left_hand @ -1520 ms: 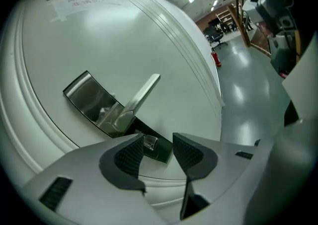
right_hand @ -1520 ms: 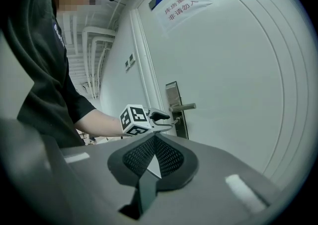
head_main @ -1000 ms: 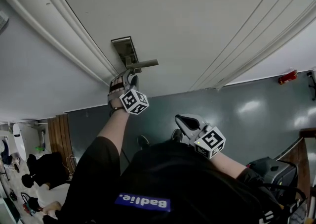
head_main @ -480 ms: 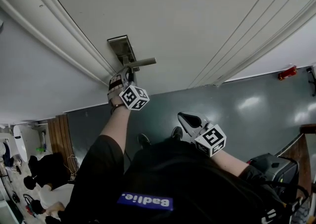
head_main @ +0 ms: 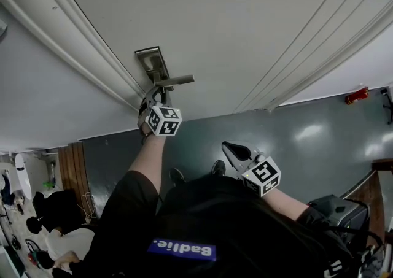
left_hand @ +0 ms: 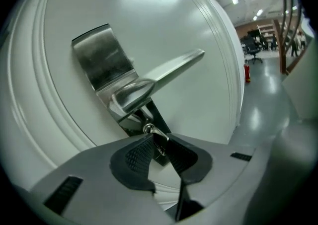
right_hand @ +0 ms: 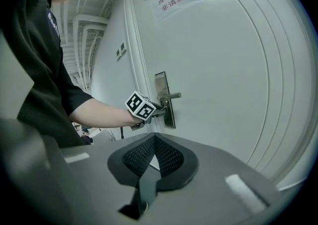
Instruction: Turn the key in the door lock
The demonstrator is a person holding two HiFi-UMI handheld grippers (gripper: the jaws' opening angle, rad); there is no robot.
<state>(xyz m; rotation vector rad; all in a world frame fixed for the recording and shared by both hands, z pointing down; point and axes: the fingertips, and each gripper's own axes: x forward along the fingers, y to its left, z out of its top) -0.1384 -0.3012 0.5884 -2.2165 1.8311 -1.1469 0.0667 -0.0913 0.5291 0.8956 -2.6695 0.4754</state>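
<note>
We saw left gripper [left_hand: 160,145] fingers just closed, pinching the key [left_hand: 156,132] below the door handle [left_hand: 164,72]; right gripper [right_hand: 155,139] fingers together, empty.

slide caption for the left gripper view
Left gripper, its jaws just closing, pinches the key below the door handle.

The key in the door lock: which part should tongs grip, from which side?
Take the key by its flat head, which sticks out of the lock plate below the handle. Likely come straight at the door and pinch both faces.
</note>
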